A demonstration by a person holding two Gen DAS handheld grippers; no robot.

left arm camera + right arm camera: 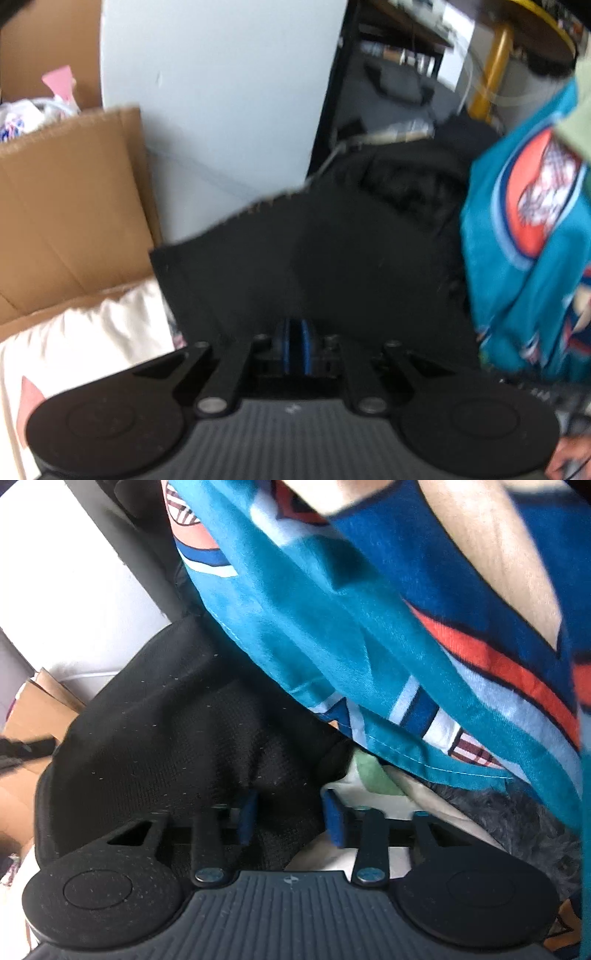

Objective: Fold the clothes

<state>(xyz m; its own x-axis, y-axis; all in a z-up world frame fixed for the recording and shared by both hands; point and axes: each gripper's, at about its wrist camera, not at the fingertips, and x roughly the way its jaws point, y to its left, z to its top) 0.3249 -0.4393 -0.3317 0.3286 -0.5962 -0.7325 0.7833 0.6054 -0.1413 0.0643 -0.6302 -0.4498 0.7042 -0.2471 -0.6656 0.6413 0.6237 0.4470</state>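
Note:
A black mesh garment (332, 258) hangs from my left gripper (295, 347). That gripper's blue pads stand tight together, shut on the cloth's near edge. The same black garment (177, 731) fills the left and middle of the right wrist view. There it bunches into a fold between the blue pads (247, 818) of my right gripper (291, 821), and both pads press on that fold. A teal cloth with orange, white and blue print (332, 627) drapes over the black garment on the right. The teal cloth (524, 240) also hangs at the right edge of the left wrist view.
An opened cardboard box (66, 206) stands on the left with a pale cloth (85, 343) in front of it. A white panel (221, 92) rises behind. A pale cloth with green (373, 775) and a dark fuzzy fabric (517, 823) lie under the teal cloth.

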